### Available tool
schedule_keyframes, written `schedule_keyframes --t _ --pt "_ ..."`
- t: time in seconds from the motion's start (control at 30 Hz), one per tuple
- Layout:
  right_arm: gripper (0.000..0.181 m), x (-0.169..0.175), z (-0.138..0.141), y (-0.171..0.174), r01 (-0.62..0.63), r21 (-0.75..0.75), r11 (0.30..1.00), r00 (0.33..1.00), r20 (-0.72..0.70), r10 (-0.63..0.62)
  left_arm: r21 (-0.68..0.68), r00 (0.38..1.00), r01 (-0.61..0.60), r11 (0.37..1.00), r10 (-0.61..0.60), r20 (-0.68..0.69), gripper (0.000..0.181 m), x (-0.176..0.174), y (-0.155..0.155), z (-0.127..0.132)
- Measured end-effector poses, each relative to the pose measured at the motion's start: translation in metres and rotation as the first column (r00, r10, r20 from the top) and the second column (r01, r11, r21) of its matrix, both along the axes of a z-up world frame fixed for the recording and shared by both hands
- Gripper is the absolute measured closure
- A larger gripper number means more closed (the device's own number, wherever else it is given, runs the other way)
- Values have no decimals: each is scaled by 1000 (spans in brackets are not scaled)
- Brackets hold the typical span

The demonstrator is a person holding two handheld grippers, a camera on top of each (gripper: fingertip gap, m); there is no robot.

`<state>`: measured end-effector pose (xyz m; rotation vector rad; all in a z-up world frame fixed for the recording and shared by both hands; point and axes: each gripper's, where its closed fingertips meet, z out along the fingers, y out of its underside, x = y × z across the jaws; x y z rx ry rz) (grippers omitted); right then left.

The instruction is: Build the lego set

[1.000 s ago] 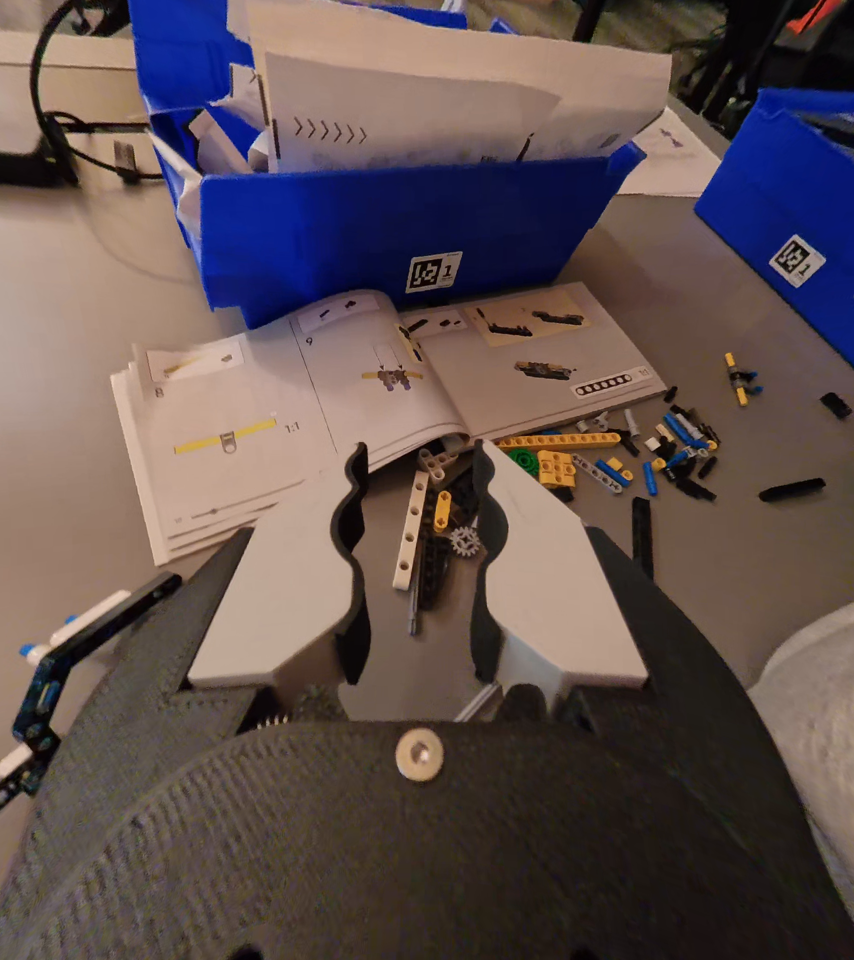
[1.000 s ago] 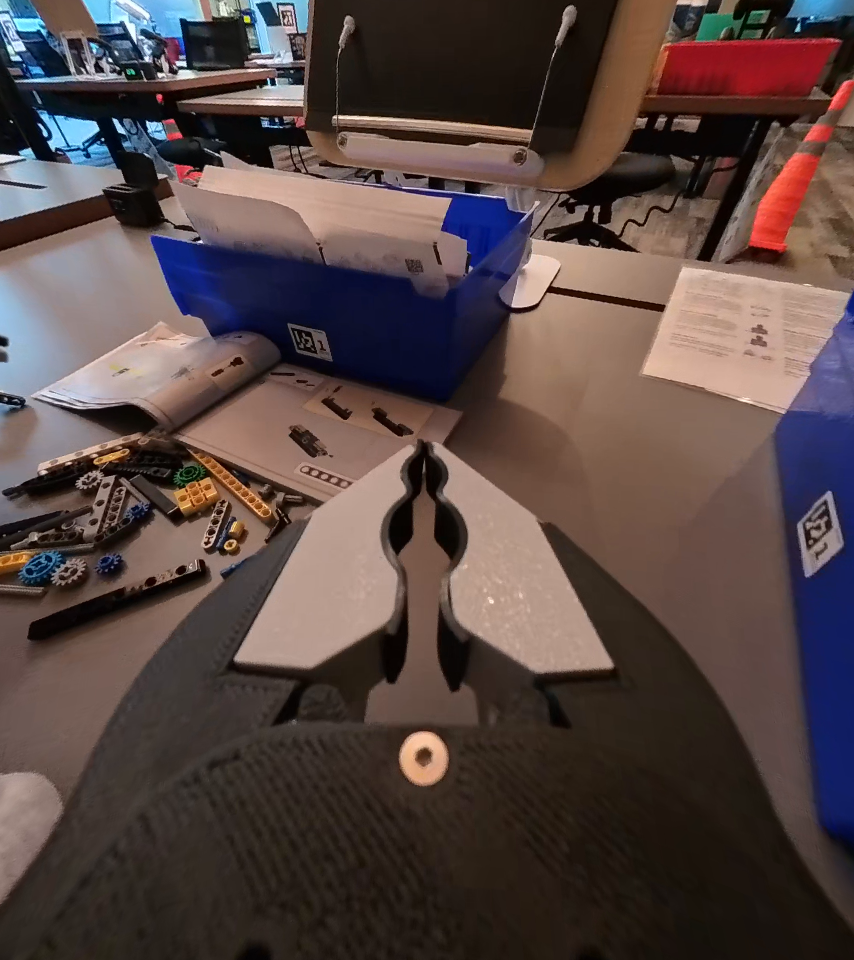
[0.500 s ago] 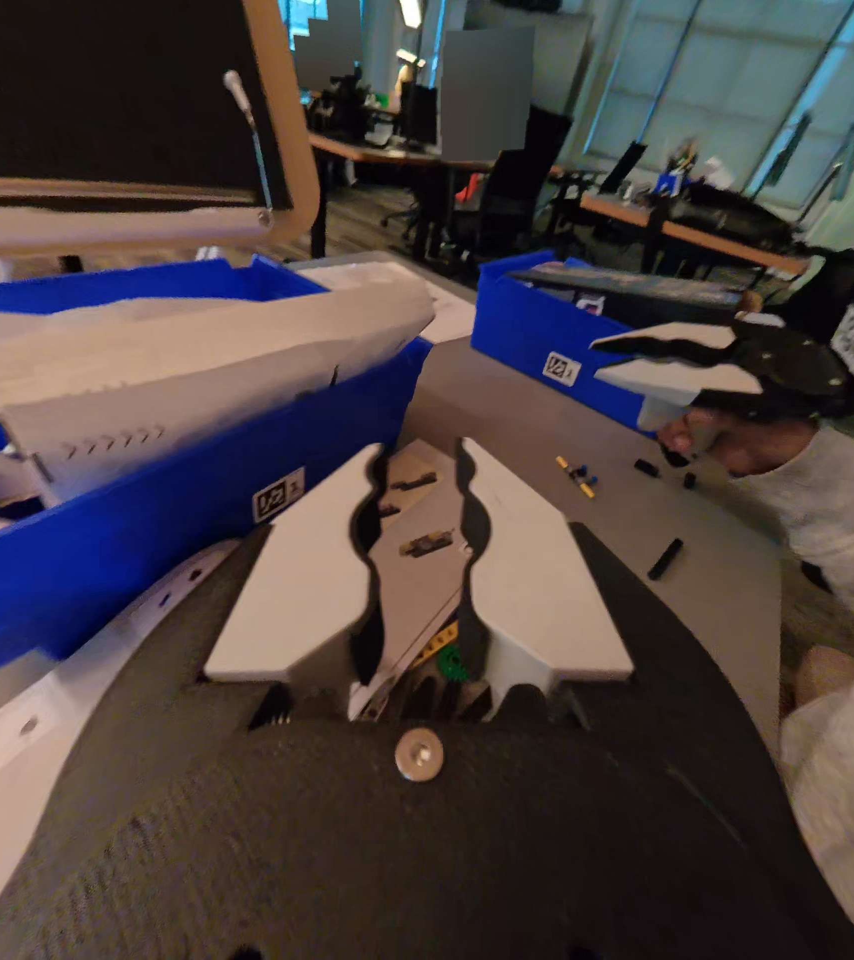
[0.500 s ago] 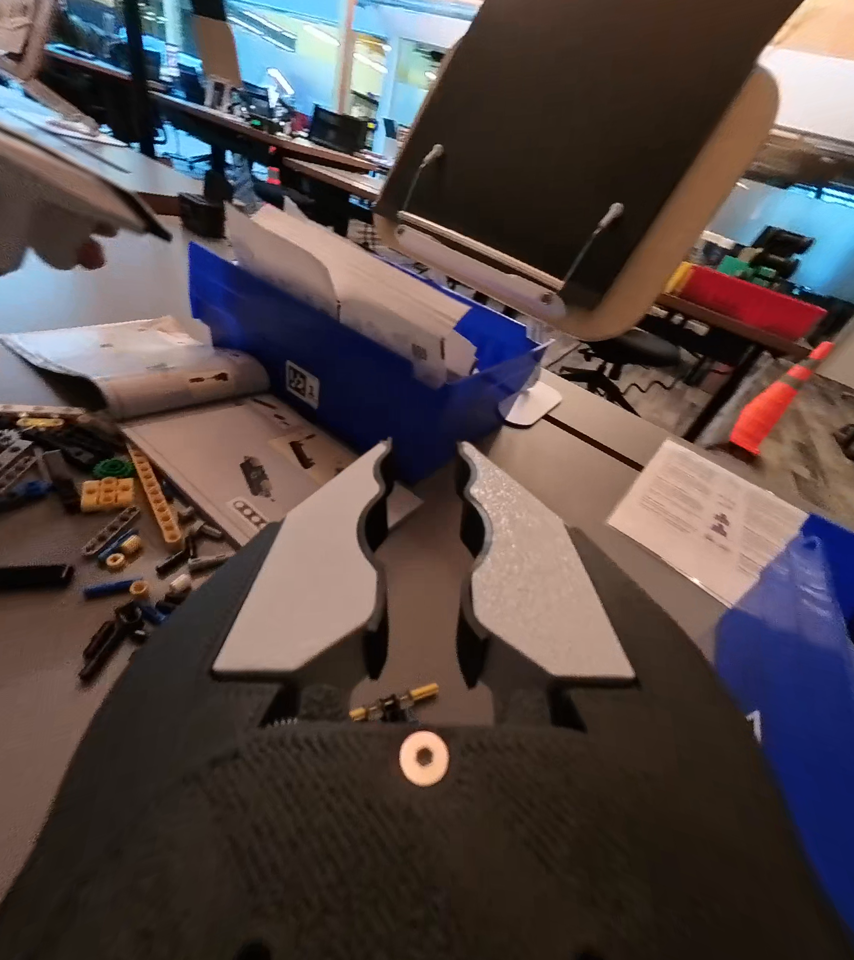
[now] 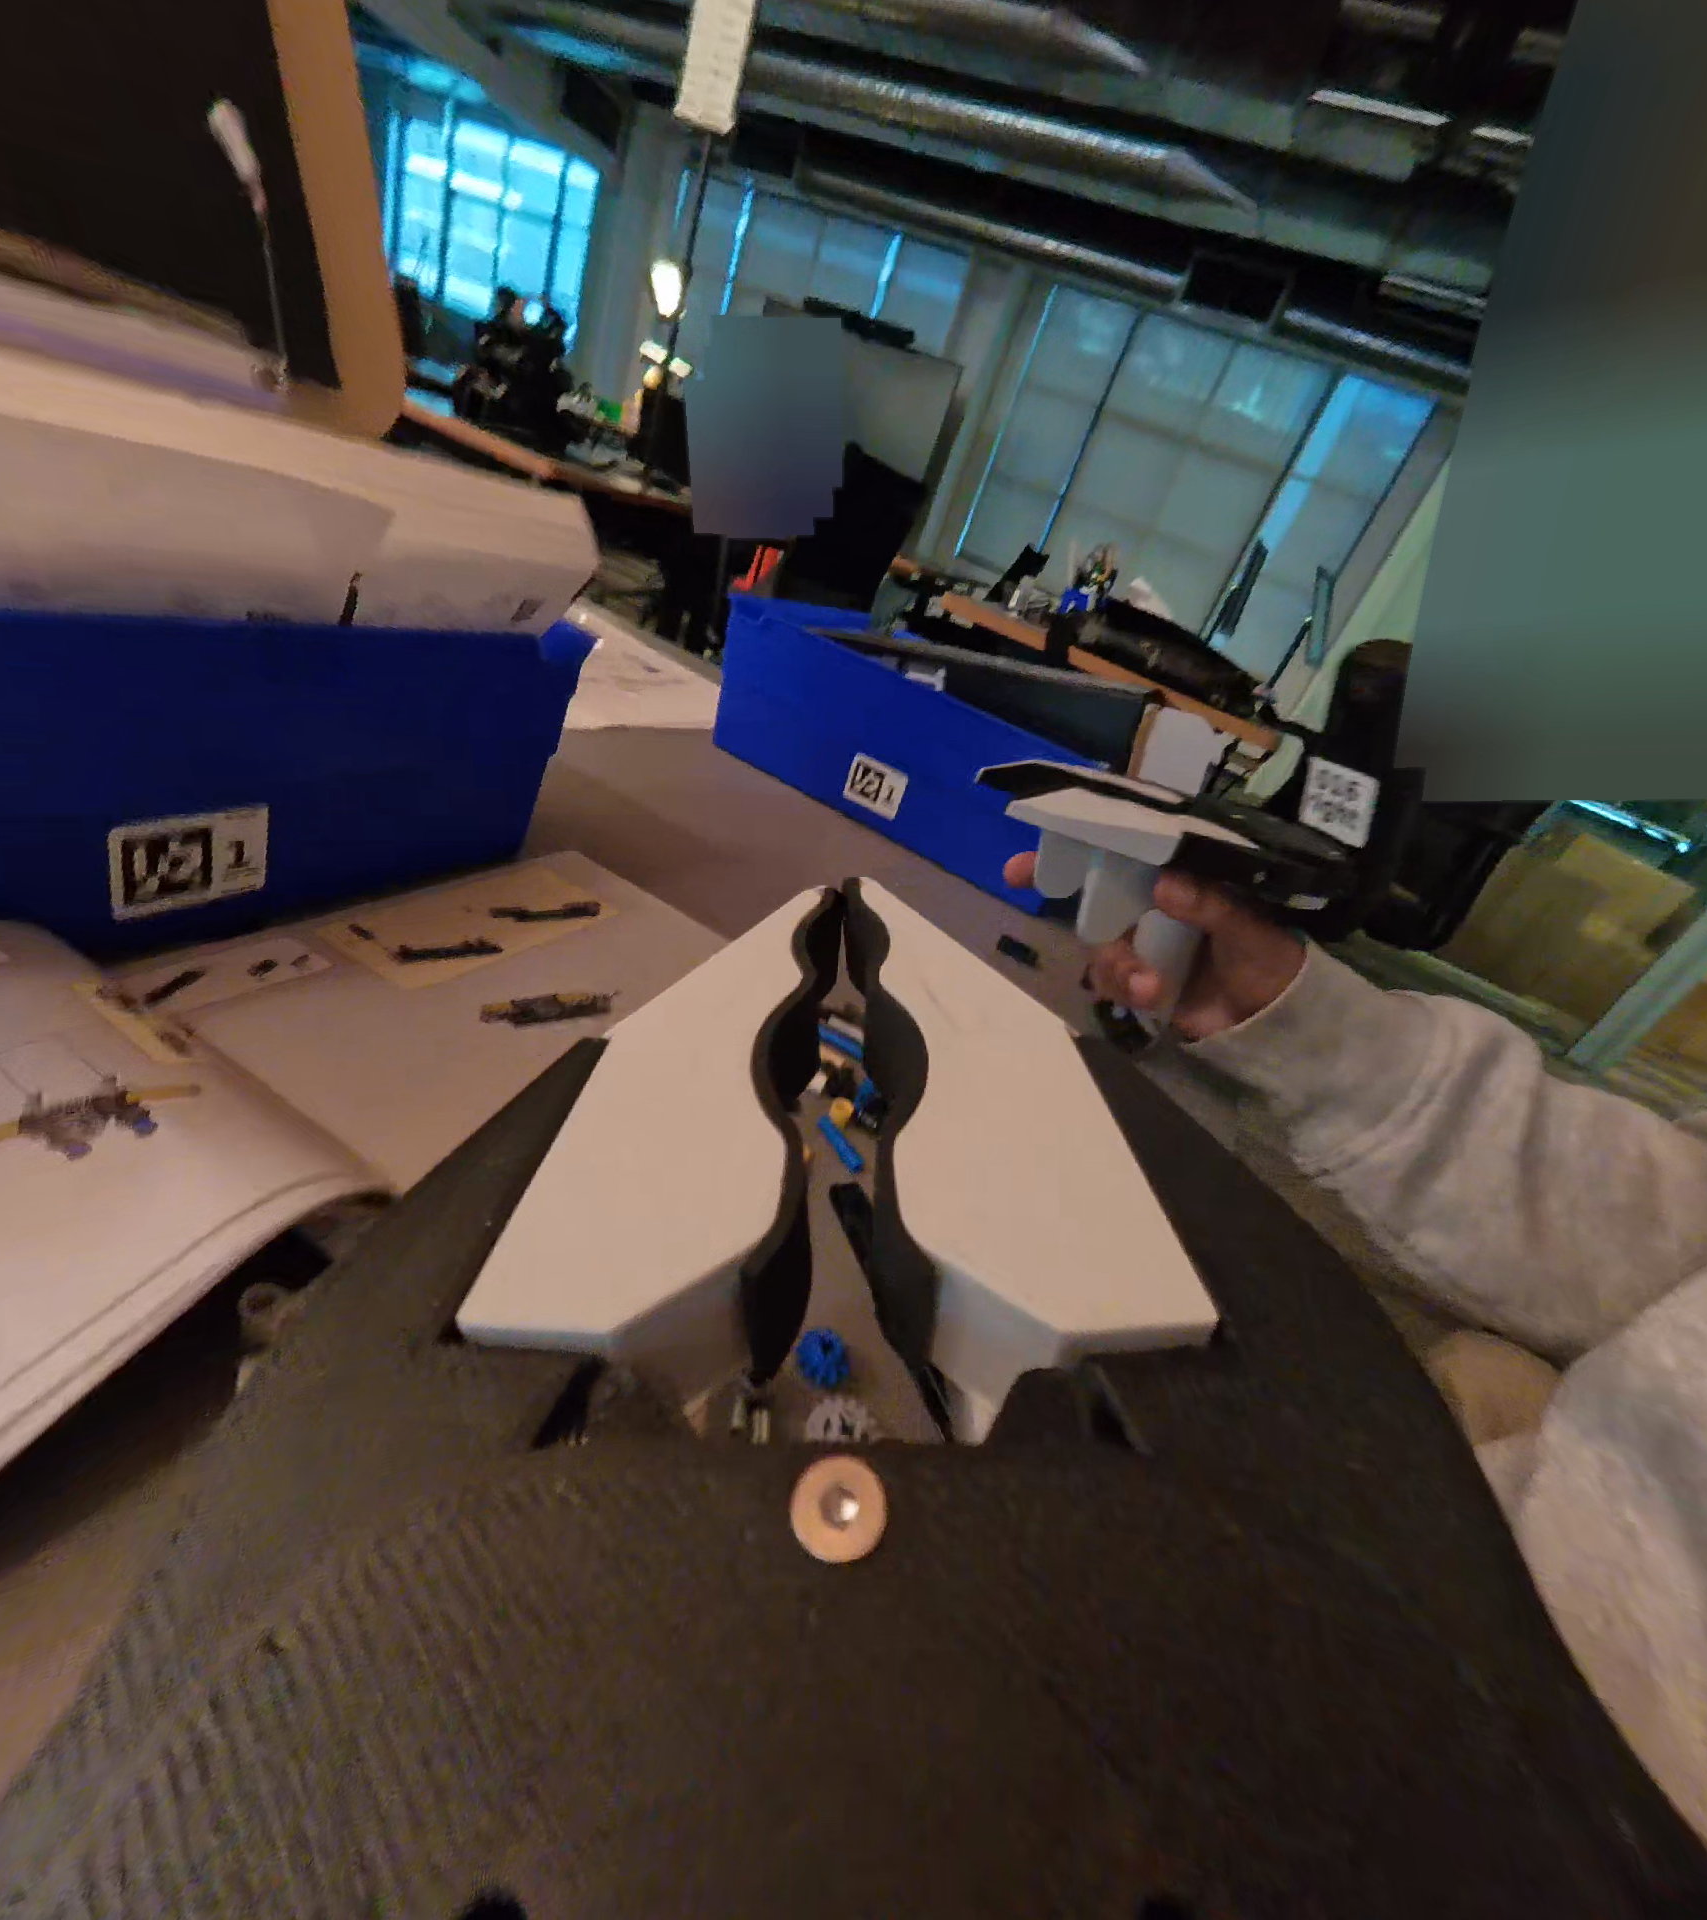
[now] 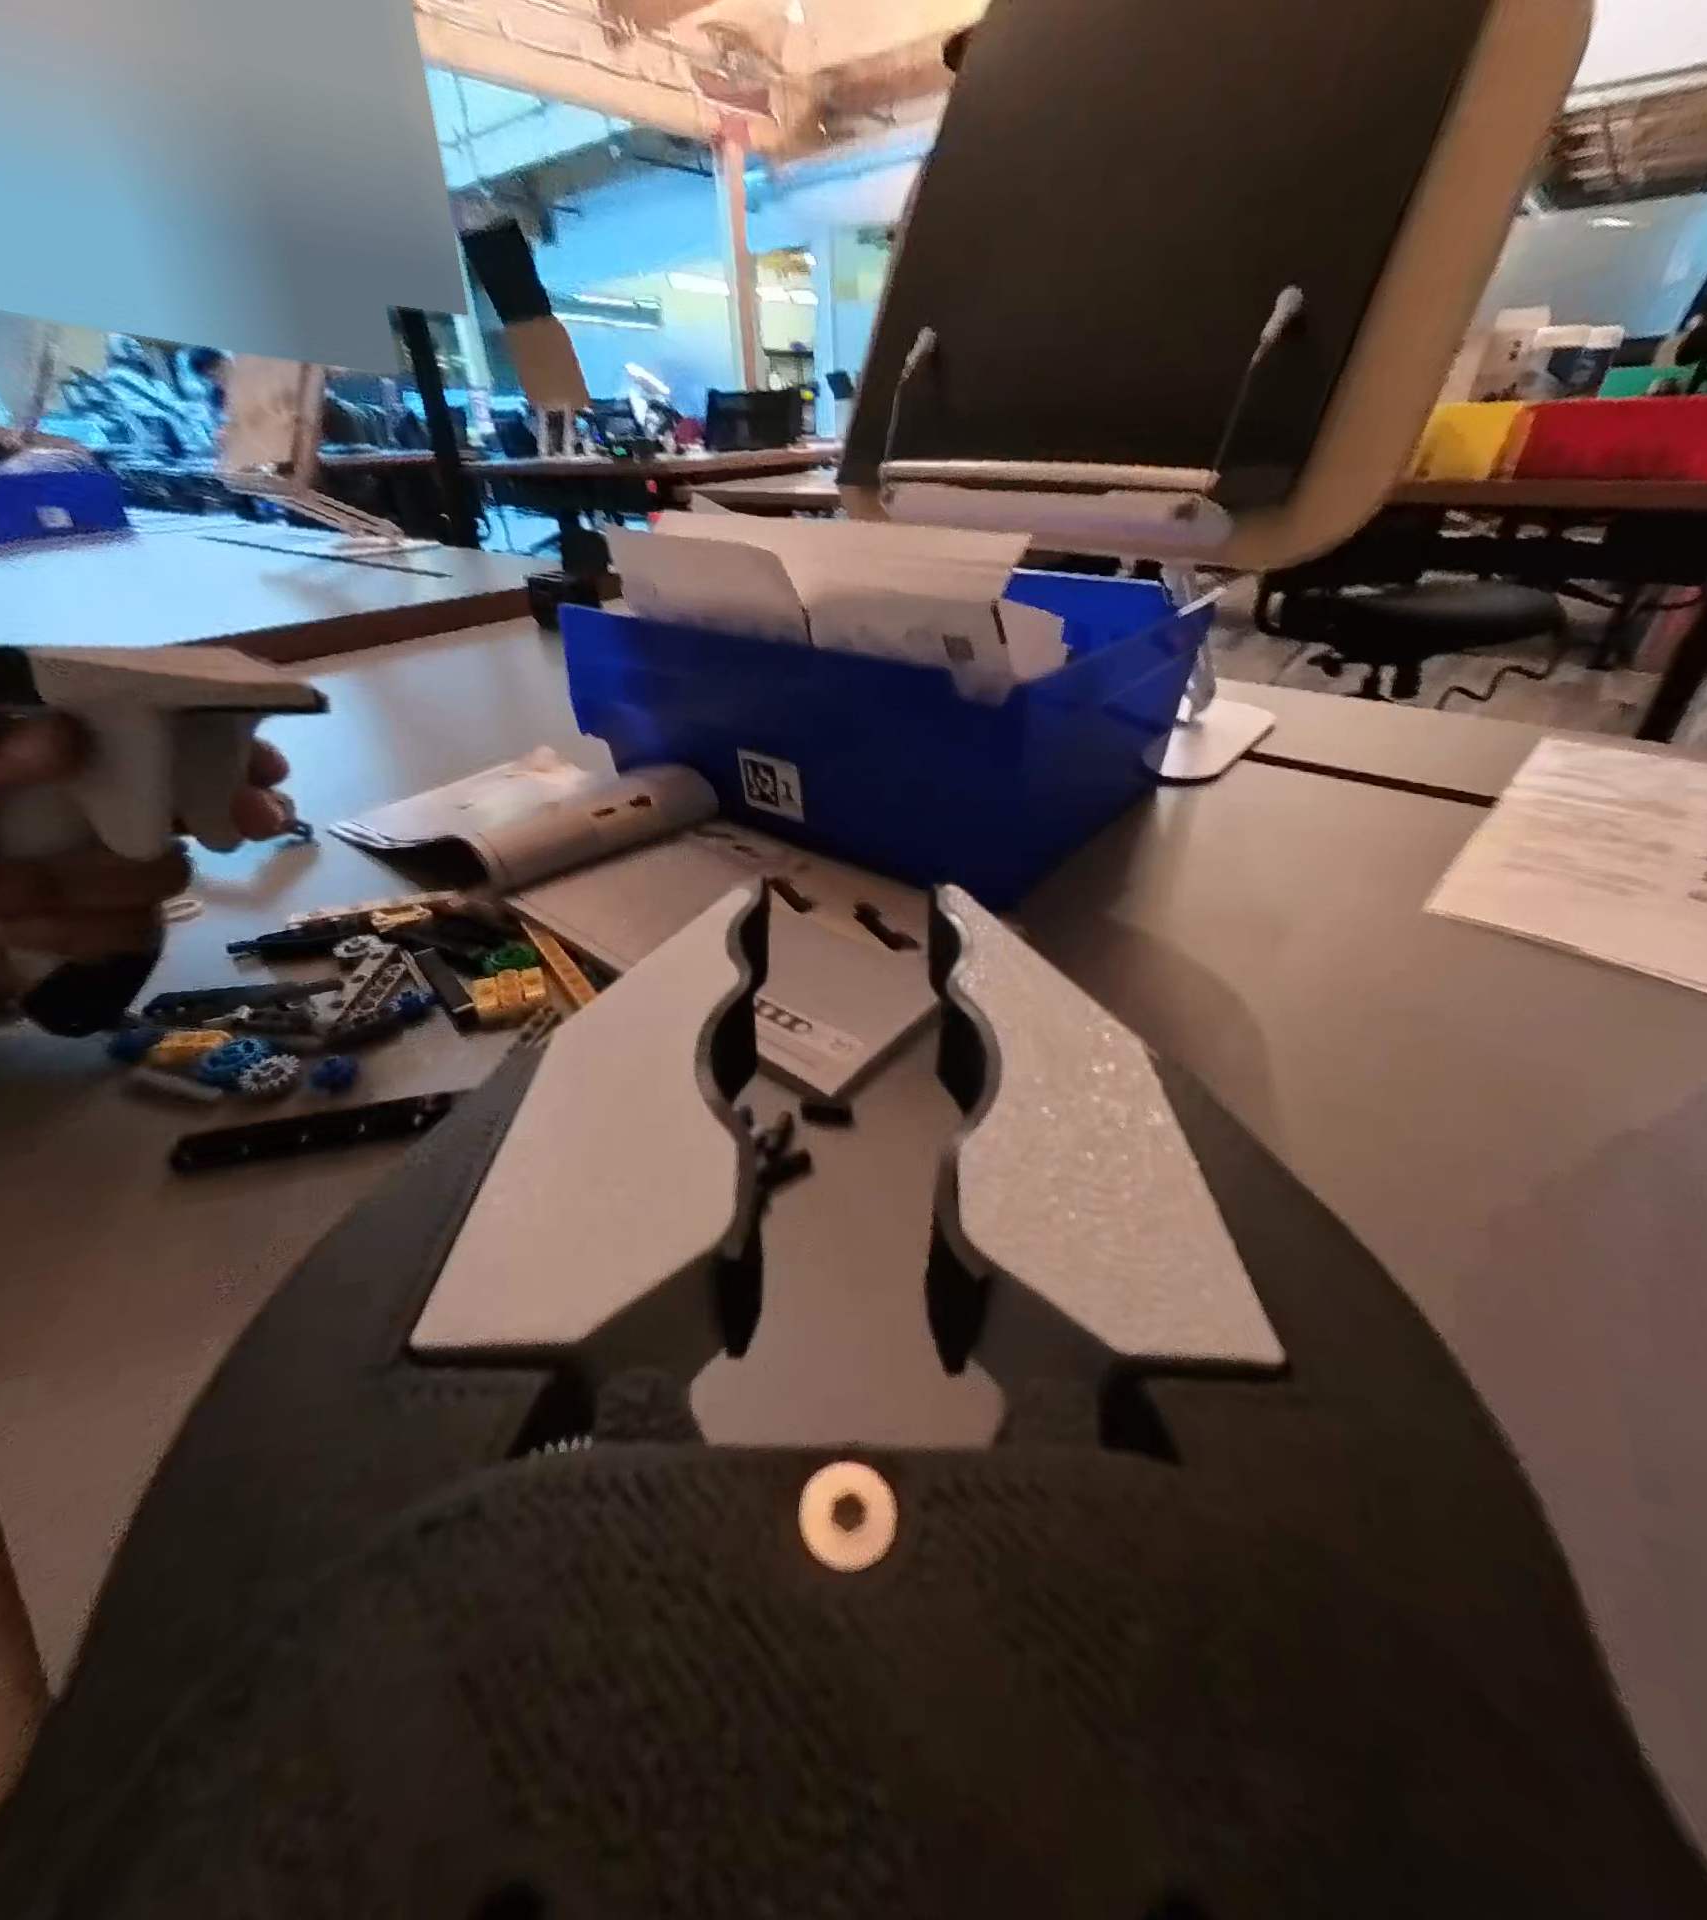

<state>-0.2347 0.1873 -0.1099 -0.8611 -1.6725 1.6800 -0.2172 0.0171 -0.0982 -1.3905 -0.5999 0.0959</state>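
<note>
My left gripper (image 5: 844, 896) is shut and empty, held above the table. Through the slot between its fingers I see small blue and black Lego pieces (image 5: 841, 1135) and a blue gear (image 5: 821, 1356). My right gripper (image 6: 849, 906) is open and empty, low over the table, with small black pins (image 6: 776, 1143) lying between its fingers. The loose Lego pile (image 6: 392, 977) and a long black beam (image 6: 309, 1127) lie to its left. The open instruction booklet (image 5: 329, 1039) lies in front of a blue bin (image 5: 329, 748). Each gripper shows in the other's view, the right one (image 5: 1000, 790) and the left one (image 6: 298, 694).
The blue bin (image 6: 932, 727) holds white paper and cardboard. A second blue bin (image 5: 932, 758) stands at the right. A printed sheet (image 6: 1638, 862) lies on the table to the right. A tilted screen on a stand (image 6: 1192, 260) rises behind the bin. My right fingertips sit around 20 cm from my left ones.
My left gripper closed from open and tipped up from looking down at the pile. My right gripper opened from shut and swung left toward the pieces.
</note>
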Motion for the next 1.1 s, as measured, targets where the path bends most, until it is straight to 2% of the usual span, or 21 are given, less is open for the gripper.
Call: schedule_keyframes --t 0.07,0.13,0.2,0.27,0.37,0.43,0.53,0.63,0.67,0.97,1.1 --pt "145 6 -3 5 16 -16 1000 999 40 -15 14 996 24 1000 -25 88 180 2 0 -3" --pt "142 7 -2 15 56 -56 997 997 59 -52 83 989 45 996 -56 139 177 4 -3 3" --pt "139 2 -1 25 89 -105 990 993 82 -81 144 987 22 989 -44 151 178 -1 -7 12" --pt "135 -2 -3 25 72 -120 990 992 112 -59 169 991 18 985 -40 126 181 -6 -9 20" --pt "134 -15 -9 19 78 -36 996 991 113 -73 158 987 78 984 -99 128 181 -7 -1 23" --pt "133 -26 -14 13 95 25 995 986 134 -98 198 976 131 972 -161 144 181 4 4 25" --pt "135 -28 -27 10 145 106 984 974 162 -161 225 988 64 972 -93 121 181 4 -1 19" --pt "156 -27 -15 12 189 96 977 977 87 -197 186 992 66 980 -84 95 181 5 -2 16" --pt "157 -26 -15 13 195 89 977 976 82 -202 166 993 61 984 -76 90 181 6 -3 13" --pt "153 1 -12 24 172 -42 984 977 138 -164 161 997 8 987 -21 79 181 15 -9 7" --pt "152 -3 -17 18 122 -34 992 977 181 -114 129 998 12 992 -20 54 181 13 -7 4"
